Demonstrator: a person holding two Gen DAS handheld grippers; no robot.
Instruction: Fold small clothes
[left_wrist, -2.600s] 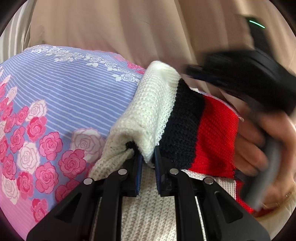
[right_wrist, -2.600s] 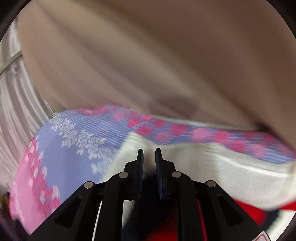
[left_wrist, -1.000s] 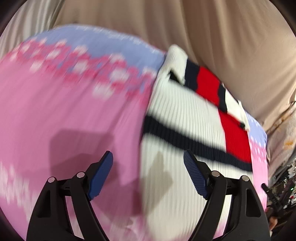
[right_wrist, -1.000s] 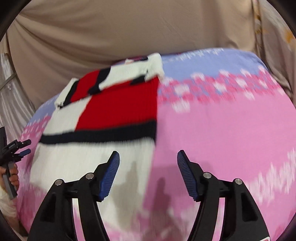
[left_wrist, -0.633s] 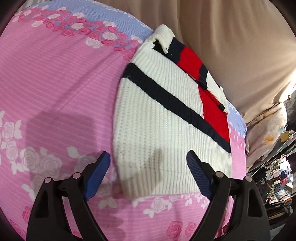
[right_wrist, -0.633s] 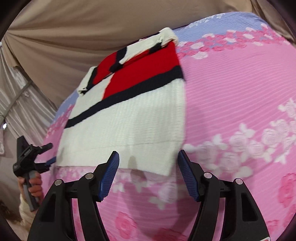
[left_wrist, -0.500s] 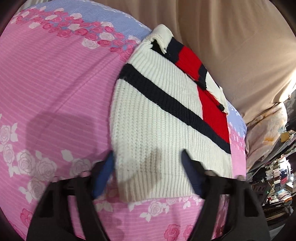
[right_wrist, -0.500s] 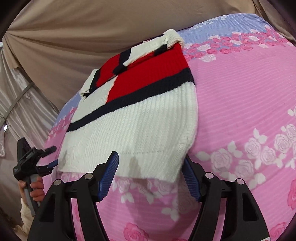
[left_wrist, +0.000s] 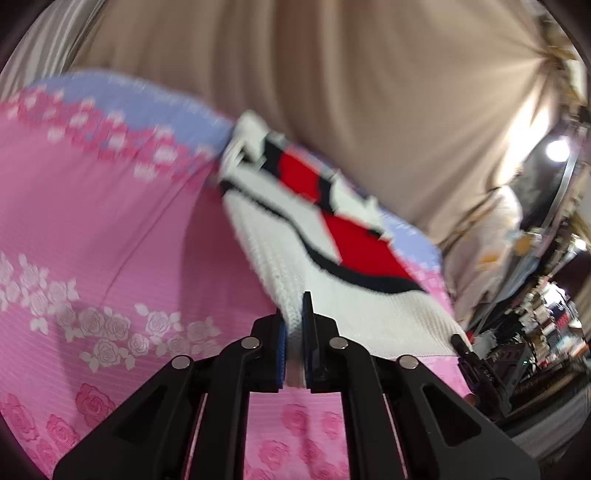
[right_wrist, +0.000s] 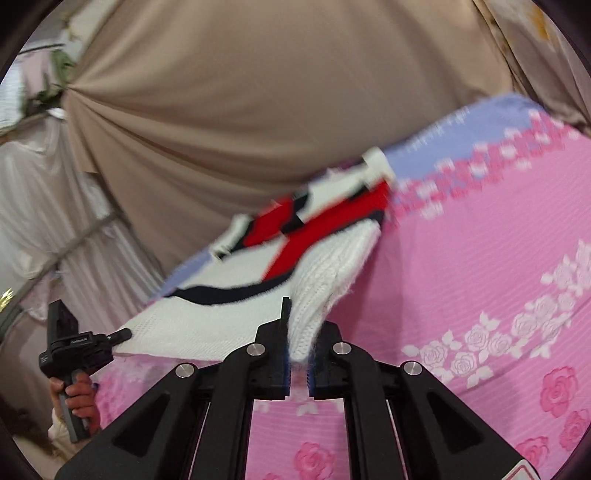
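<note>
A knitted sweater (left_wrist: 354, 243), white with red blocks and navy stripes, lies on a pink rose-printed bedsheet (left_wrist: 110, 221). My left gripper (left_wrist: 293, 308) is closing its jaws on the near left corner of the white hem, and the pads pinch the knit. My right gripper (right_wrist: 303, 317) is closing likewise on the near right corner of the sweater (right_wrist: 332, 273), with knit bunched between its pads. Both corners are raised off the bedsheet (right_wrist: 480, 258). In the right wrist view the left gripper (right_wrist: 122, 334) shows at the far hem corner, held by a hand (right_wrist: 77, 395).
A beige curtain (left_wrist: 332, 74) hangs behind the bed. The sheet turns lilac-striped (right_wrist: 461, 129) at its far edge. Cluttered shelves and a lamp (left_wrist: 557, 149) lie off the right side of the bed. Pale drapes (right_wrist: 55, 221) hang at the left.
Both grippers went from wide open over the hem to shut on its two near corners. The corners now lift off the sheet, and both views tilt upward.
</note>
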